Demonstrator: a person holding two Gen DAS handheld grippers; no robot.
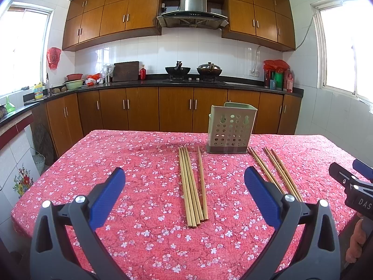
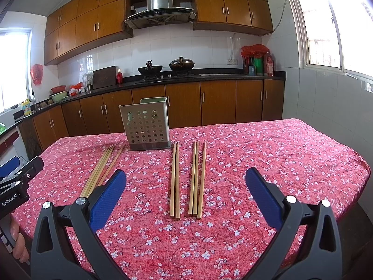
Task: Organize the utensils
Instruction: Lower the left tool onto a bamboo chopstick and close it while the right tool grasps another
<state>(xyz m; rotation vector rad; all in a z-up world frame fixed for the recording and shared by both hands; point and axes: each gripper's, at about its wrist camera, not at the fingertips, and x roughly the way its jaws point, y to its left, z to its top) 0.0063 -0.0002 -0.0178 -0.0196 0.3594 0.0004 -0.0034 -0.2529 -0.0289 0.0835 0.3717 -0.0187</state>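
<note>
The left tongs (image 1: pixel 184 193) were wide open and held nothing. They hung above the tabletop (image 1: pixel 130 154), which had a red cloth with small white flowers. The right tongs (image 2: pixel 185 194) were wide open too, and also empty. Under the left tongs lay a bunch of chopsticks (image 1: pixel 192 186), four close together and one just beside them. Under the right tongs lay more chopsticks (image 2: pixel 186 179), a pair and then three more near it. All of them lay flat with their thin ends pointing to the holder (image 1: pixel 229 128). The holder was a pale box with round holes, standing upright at the far side between the two bunches. It looked empty from here. The chopsticks looked light, thin, stiff and smooth, so they could roll or slip out. It would be best to pinch one near the middle, across its width, so it does not tip when lifted.
</note>
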